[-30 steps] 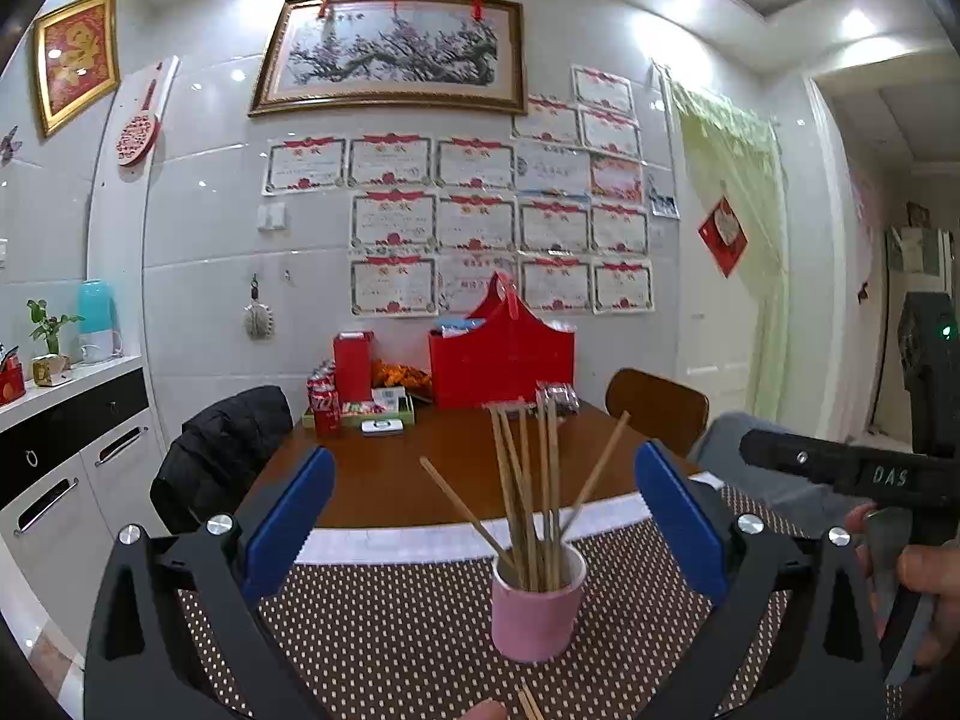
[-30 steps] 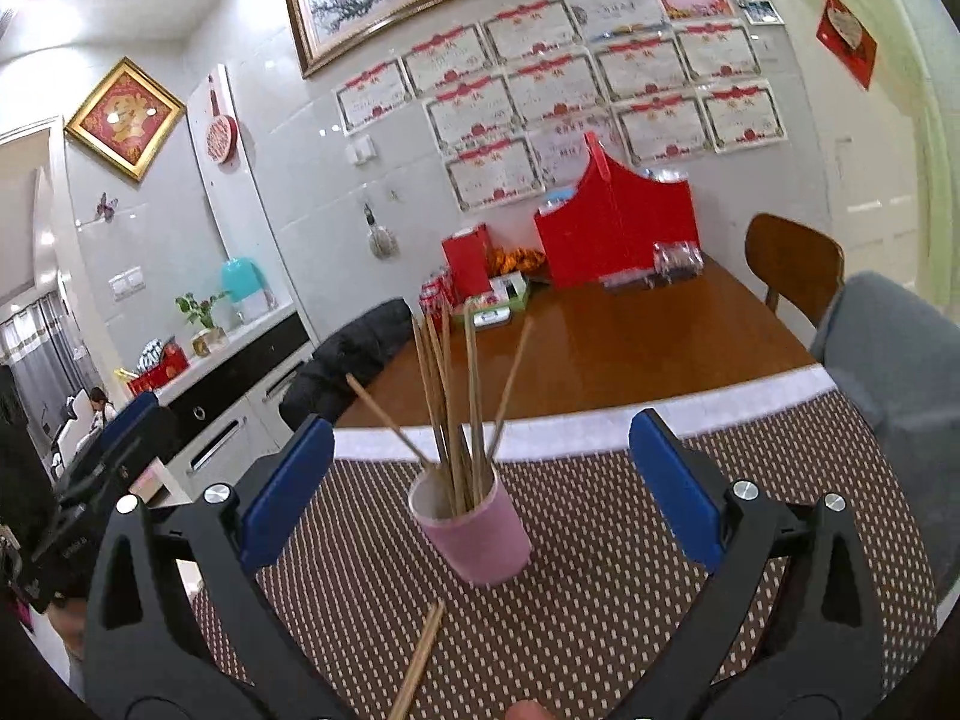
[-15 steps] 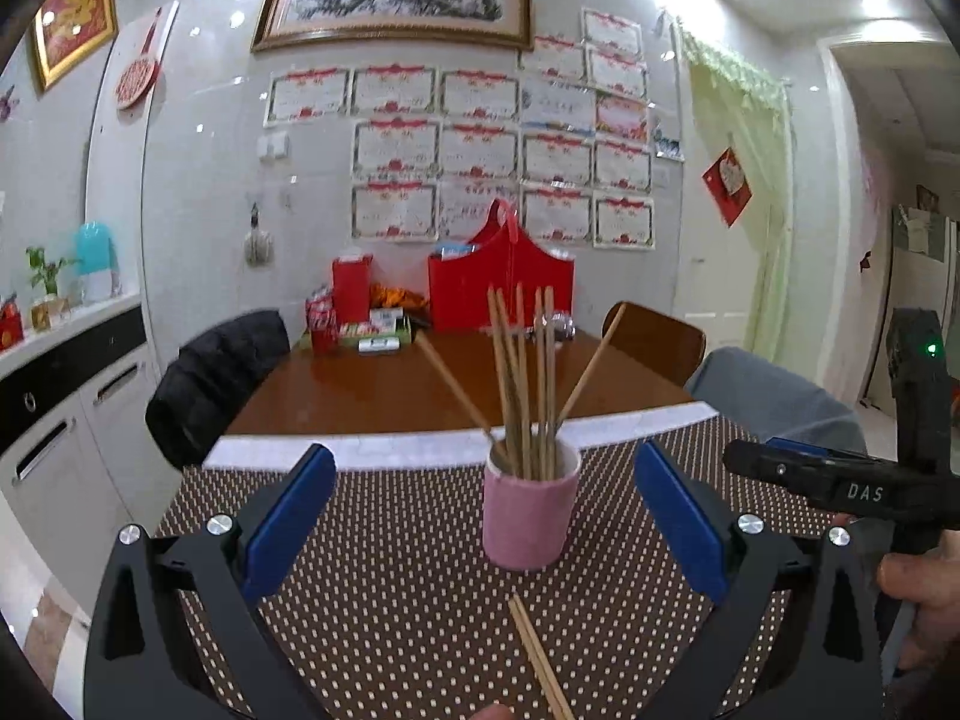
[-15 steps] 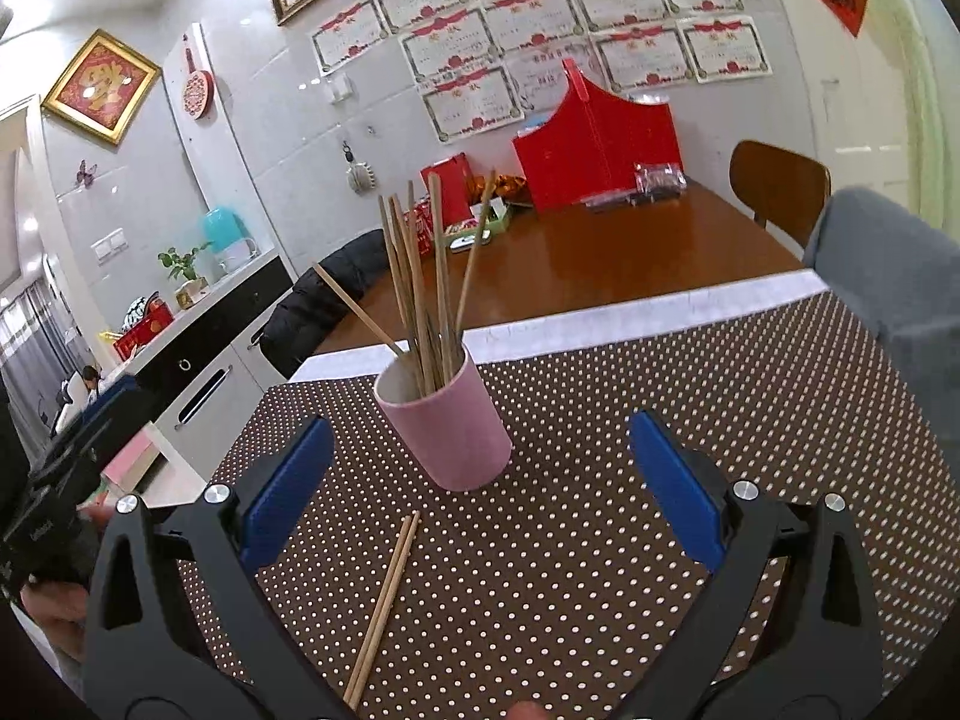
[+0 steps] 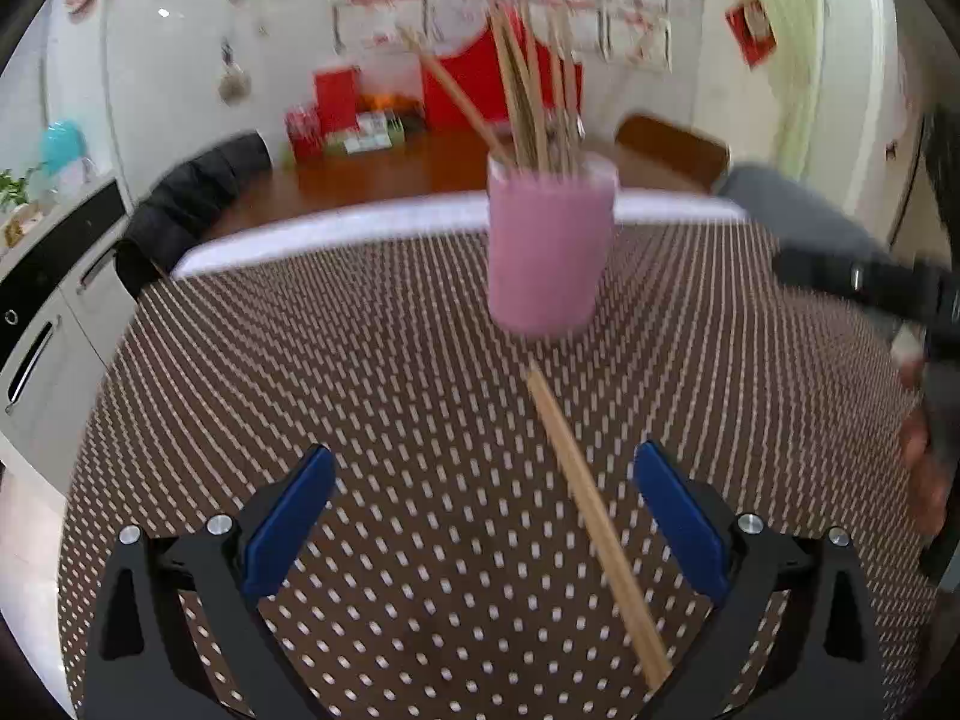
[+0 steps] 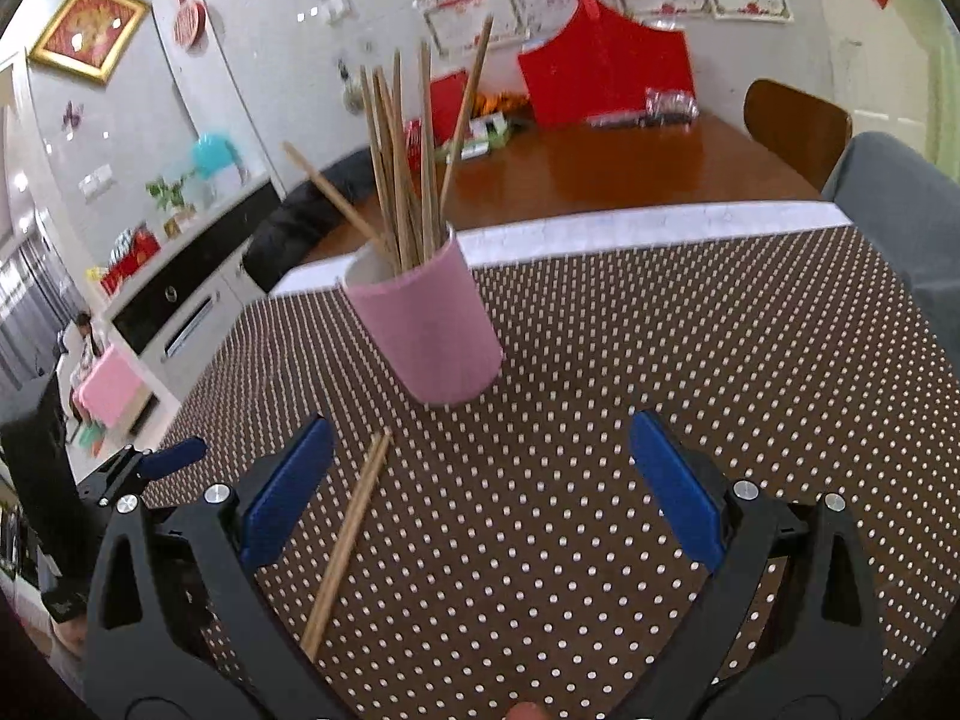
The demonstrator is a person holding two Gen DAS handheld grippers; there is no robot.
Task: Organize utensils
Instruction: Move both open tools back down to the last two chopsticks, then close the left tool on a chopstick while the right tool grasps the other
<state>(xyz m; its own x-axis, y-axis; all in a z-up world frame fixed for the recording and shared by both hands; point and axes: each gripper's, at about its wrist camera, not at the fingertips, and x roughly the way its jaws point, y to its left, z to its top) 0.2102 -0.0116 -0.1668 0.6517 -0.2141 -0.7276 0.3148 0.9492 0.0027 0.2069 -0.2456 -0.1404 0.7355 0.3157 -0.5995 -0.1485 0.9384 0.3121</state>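
Chopsticks (image 5: 594, 522), a loose pair lying flat on the dotted brown tablecloth (image 5: 372, 372), are the things left to tidy. They lie touching each other along their length, just in front of the pink cup (image 5: 549, 252), which stands upright near the tablecloth's far edge and holds a bundle of other chopsticks (image 5: 528, 90) leaning outward.

In the left wrist view, the pair's long axis runs from the cup's base back toward the camera, slanting to the right. The near end passes between the two blue pads of the left gripper (image 5: 483, 516), closer to the right pad. That gripper stands wide apart and holds nothing. This view is blurred.

In the right wrist view, the same pair (image 6: 345, 540) lies off to the left, beside and partly under that gripper's left finger, not between the pads. The right gripper (image 6: 480, 480) is also spread wide and empty, and it points more toward the cup (image 6: 426, 330).

Judging from this, the left gripper is better placed to pick up the pair, though the pair lies almost along its fingers instead of across them, so a turn of the wrist is likely needed before closing.
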